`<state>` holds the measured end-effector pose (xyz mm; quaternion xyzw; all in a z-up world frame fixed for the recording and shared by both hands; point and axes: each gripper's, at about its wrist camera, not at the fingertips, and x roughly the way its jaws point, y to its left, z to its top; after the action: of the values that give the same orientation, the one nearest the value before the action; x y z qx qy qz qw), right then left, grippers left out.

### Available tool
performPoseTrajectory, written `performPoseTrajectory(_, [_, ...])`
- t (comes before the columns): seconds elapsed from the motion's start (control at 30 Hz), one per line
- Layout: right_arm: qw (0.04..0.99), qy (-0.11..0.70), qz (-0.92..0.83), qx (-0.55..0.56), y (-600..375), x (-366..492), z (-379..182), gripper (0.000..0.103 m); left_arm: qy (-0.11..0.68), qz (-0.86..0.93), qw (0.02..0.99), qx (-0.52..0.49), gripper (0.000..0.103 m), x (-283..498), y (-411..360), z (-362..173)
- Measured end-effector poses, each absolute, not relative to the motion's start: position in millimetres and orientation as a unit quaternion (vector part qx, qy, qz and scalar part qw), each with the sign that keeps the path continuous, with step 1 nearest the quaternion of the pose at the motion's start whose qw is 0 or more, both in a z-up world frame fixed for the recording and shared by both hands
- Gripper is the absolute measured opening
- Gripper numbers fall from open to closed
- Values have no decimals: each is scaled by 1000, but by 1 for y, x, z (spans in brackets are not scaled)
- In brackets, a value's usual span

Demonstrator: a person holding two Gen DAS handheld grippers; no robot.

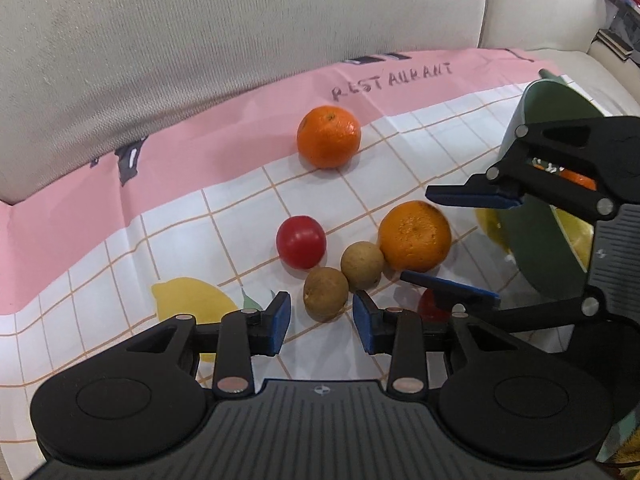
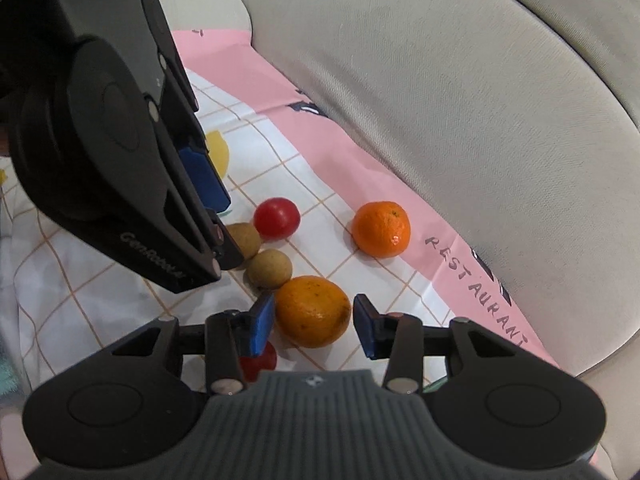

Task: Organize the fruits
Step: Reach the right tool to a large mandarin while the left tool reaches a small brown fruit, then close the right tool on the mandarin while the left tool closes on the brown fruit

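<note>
I see a beige fabric sofa (image 1: pixel 200 40) carrying everything, with a thin pink and white checked cloth with lemon prints and the word RESTAURANT (image 1: pixel 224 216) spread on its seat. At the right edge of the left wrist view a green bowl (image 1: pixel 544 104) stands tilted, partly hidden behind my right hand-held gripper (image 1: pixel 452 236); something orange and yellow shows in it, can't tell what.

My right hand-held gripper straddles the larger round orange with a speckled peel (image 2: pixel 310 312); the blue pads sit just beside its flanks with slim gaps, no firm pinch visible. My left hand-held gripper (image 1: pixel 322 322) is part spread, pads either side of the nearer tan round fruit (image 1: pixel 325 294), not pressing as far as I can see.

A smaller bright orange mandarin (image 1: pixel 329 136) lies apart, at the pink border. A red round tomato-like fruit (image 1: pixel 301 242) sits near the tan pair. The second tan round fruit (image 1: pixel 363 265) touches the first and the speckled orange. Another small red fruit (image 2: pixel 260 360) peeks out under the right gripper's finger.
</note>
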<state>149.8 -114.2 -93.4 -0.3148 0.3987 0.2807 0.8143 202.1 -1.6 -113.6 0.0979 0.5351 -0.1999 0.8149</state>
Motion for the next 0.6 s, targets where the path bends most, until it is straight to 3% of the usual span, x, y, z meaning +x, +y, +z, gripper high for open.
performPoseTrajectory(0.2, [810, 401, 281, -323, -113, 152, -100, 42, 536, -189, 817, 95, 42, 206, -4, -121])
performPoseTrajectory(0.47, [809, 402, 280, -325, -112, 152, -101, 42, 530, -179, 824, 89, 29, 205, -8, -122])
performPoseTrajectory(0.6, [811, 401, 275, -326, -110, 151, -101, 41, 525, -172, 829, 88, 28, 203, -8, -119])
